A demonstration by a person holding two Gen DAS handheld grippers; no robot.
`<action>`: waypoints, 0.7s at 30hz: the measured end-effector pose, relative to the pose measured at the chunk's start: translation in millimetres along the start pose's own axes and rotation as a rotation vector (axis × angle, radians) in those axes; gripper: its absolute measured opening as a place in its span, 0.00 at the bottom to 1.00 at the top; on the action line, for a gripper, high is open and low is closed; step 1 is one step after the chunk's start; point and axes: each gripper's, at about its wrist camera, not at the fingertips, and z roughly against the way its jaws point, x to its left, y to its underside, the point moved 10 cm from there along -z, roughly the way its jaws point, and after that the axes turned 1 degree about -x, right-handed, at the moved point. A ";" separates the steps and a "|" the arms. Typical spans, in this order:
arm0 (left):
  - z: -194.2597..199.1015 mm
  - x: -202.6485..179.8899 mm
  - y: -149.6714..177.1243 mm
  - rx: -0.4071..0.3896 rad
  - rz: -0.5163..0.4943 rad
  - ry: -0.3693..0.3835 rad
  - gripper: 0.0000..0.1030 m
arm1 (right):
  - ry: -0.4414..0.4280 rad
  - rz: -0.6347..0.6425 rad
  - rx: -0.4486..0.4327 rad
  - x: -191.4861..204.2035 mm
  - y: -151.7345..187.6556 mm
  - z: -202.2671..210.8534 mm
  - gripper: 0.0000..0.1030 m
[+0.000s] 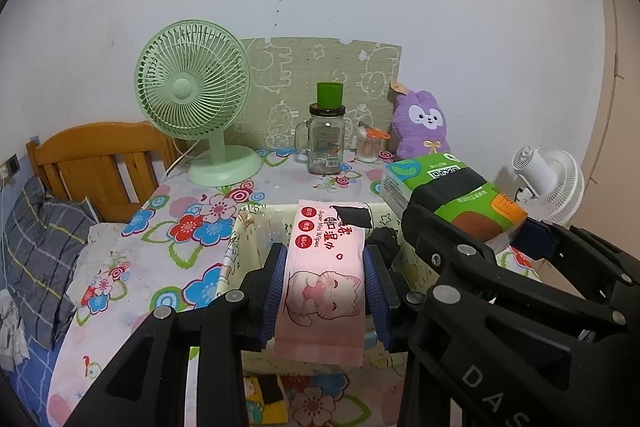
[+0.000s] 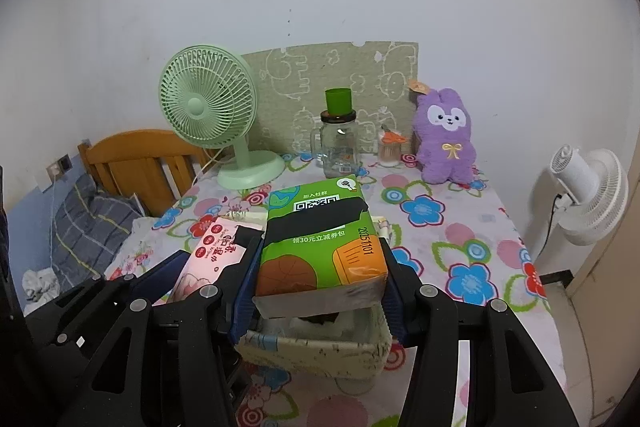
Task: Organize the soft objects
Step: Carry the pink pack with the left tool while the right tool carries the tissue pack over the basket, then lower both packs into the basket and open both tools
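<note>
left tongs [image 1: 324, 291] tilt downward over the fabric basket [image 1: 236, 247] on the table [image 1: 160, 227], clamped on a pink wipes pack [image 1: 326, 267]. beside them the right tongs [image 2: 320, 279] (same downward tilt) grip a green tissue pack [image 2: 320, 235] above the basket.

Both wrist views face the wall, seemingly sharing the table [image 1: 280, 183]
</note>
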 end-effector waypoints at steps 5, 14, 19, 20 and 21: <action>-16.0 -0.9 -1.8 -0.006 0.008 -0.004 0.38 | -0.014 0.007 -0.006 -4.9 -3.3 -18.4 0.55; -47.1 4.5 -0.7 0.010 0.044 -0.008 0.39 | -0.016 0.012 -0.001 -8.4 -4.6 -48.2 0.55; -58.5 8.4 5.2 0.038 0.051 -0.004 0.41 | -0.038 -0.001 0.025 -6.8 0.3 -64.0 0.55; -59.6 9.1 6.0 0.042 0.053 -0.002 0.41 | -0.045 0.001 0.026 -5.1 1.2 -66.2 0.55; -60.8 10.5 7.7 0.048 0.056 0.001 0.42 | -0.047 0.003 0.027 -4.2 1.9 -67.2 0.55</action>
